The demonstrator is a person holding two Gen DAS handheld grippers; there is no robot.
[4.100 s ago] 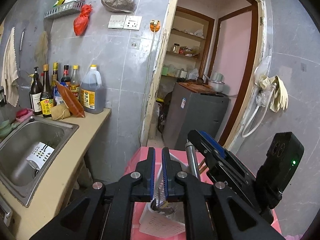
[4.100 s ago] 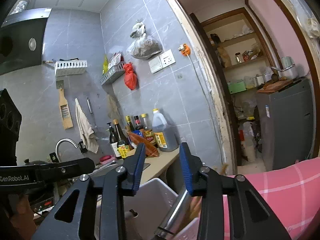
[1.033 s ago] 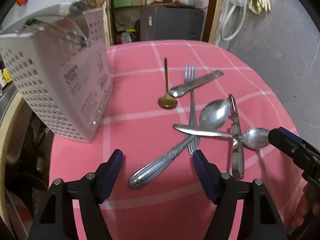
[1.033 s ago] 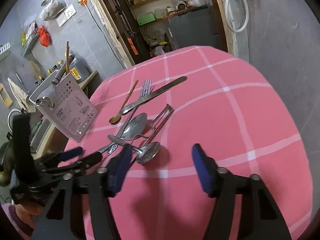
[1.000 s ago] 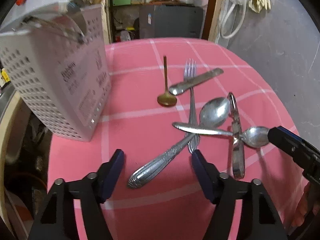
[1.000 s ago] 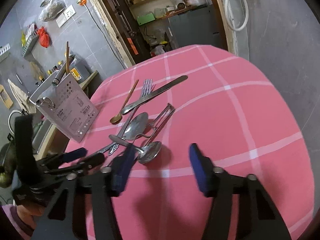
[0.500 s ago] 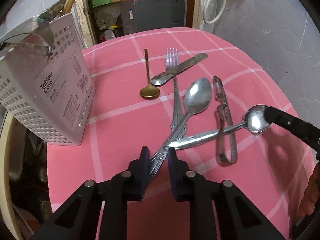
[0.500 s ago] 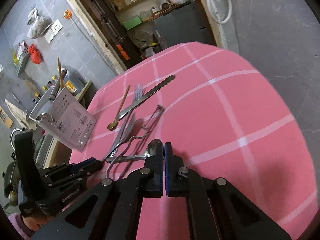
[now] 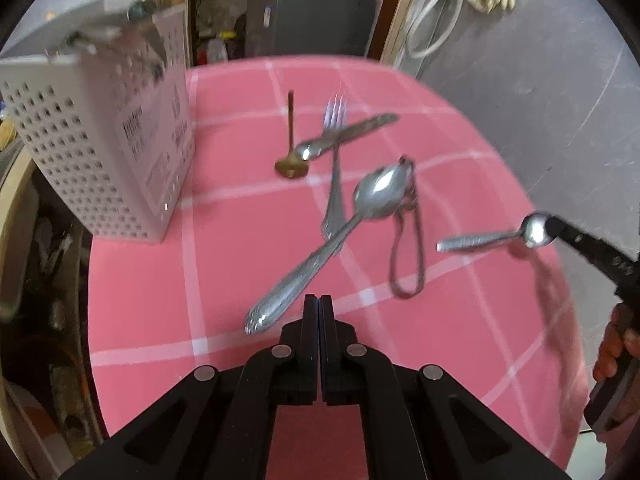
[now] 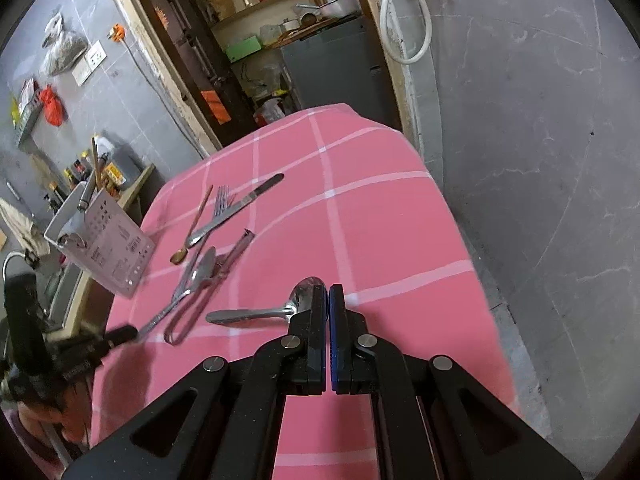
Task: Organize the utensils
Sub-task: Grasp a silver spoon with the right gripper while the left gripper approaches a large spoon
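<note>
The table (image 9: 224,280) wears a pink checked cloth. At its left edge stands a white perforated utensil caddy (image 9: 92,152). The right gripper (image 10: 329,292) has its jaws clenched on the bowl of a steel spoon (image 10: 256,314), handle pointing left. The left gripper (image 9: 319,304) has its jaws pressed together, empty, beside a large ornate spoon (image 9: 320,252). Fork (image 9: 334,184), butter knife (image 9: 344,134), peeler (image 9: 408,248) and small brass spoon (image 9: 291,148) lie on the cloth.

Soft, even daylight fills both views. The left wrist view is motion-blurred, smearing the white utensil caddy (image 9: 100,152) and fork (image 9: 335,148); the right wrist view is sharper. Glare glints on the large spoon (image 9: 380,194). Soft shadows darken the pink tablecloth (image 10: 380,216). Fisheye bending and black vignetting mark the edges.
</note>
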